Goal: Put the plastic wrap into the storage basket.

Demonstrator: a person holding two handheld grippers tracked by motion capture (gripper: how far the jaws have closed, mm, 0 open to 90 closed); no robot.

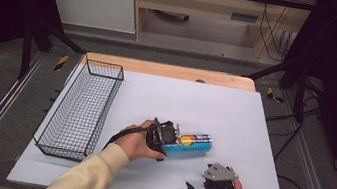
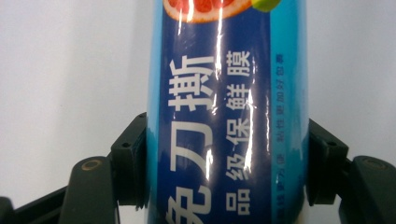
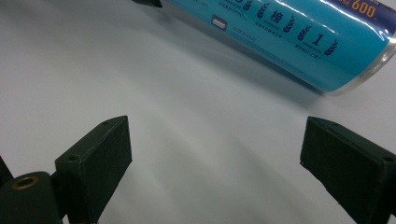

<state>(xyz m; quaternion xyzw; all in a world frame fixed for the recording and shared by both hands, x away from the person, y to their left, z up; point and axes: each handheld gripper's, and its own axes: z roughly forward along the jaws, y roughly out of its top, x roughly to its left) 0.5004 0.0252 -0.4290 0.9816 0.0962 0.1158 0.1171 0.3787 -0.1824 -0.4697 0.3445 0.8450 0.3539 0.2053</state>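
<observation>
Cling-film box [image 1: 193,143], long, blue and wrapped in glossy plastic, lies on its side near the middle of the white counter [image 1: 234,114], right of the wire basket [image 1: 84,107] at the left edge. It looks light and stiff, though the shiny wrap may be slippery; a grip across the narrow width near one end, as now, seems sound, but the far end could swing. Left tongs [image 2: 227,163] are clamped on the box's near-left end, pads pressing both sides. Right tongs [image 3: 215,163] hover wide apart and hold nothing, near the counter's front edge.
</observation>
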